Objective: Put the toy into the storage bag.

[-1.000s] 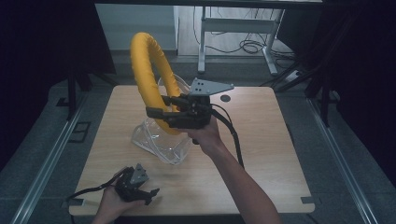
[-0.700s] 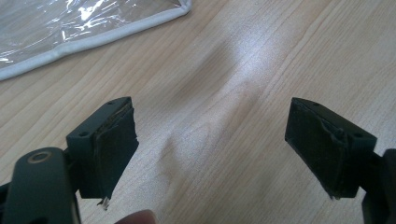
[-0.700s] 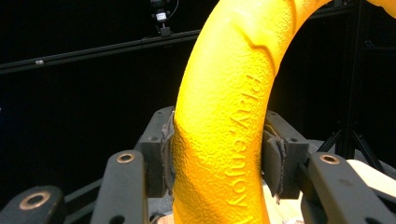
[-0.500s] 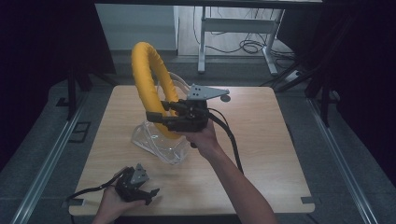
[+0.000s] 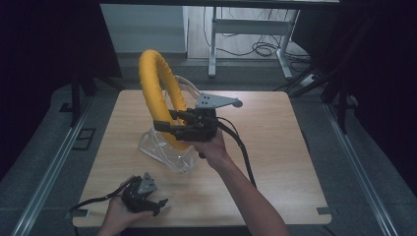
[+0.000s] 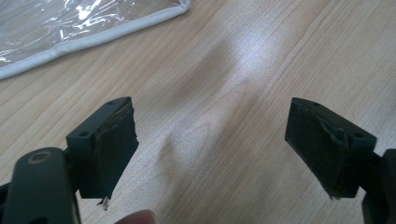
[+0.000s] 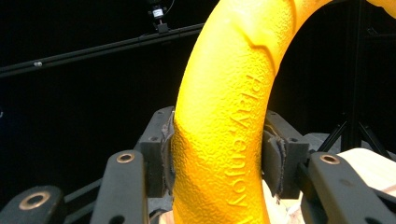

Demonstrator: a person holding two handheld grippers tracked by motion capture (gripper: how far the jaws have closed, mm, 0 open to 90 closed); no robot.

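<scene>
high view: a wooden table (image 5: 275, 147) carries a clear plastic bag (image 5: 164, 150) with white edging, lying left of centre. the right gripper (image 5: 169, 125), held in the person's right hand (image 5: 211, 147), hangs above the bag with its jaws pinching the lower part of a yellow ring (image 5: 157, 88). the ring stands upright on edge, lifted off the table, its bottom just over the bag. a black cable (image 5: 243, 152) trails from this gripper along the forearm.

right gripper view: both jaw pads press the textured yellow ring (image 7: 224, 121) from either side; raised lettering runs along its surface.

near the table's front left corner, the left gripper (image 5: 147, 199) rests low in the left hand (image 5: 118, 214), well apart from the bag. left gripper view: its jaws are spread wide over bare wood, nothing between them, the bag's edge (image 6: 88, 35) beyond.
</scene>
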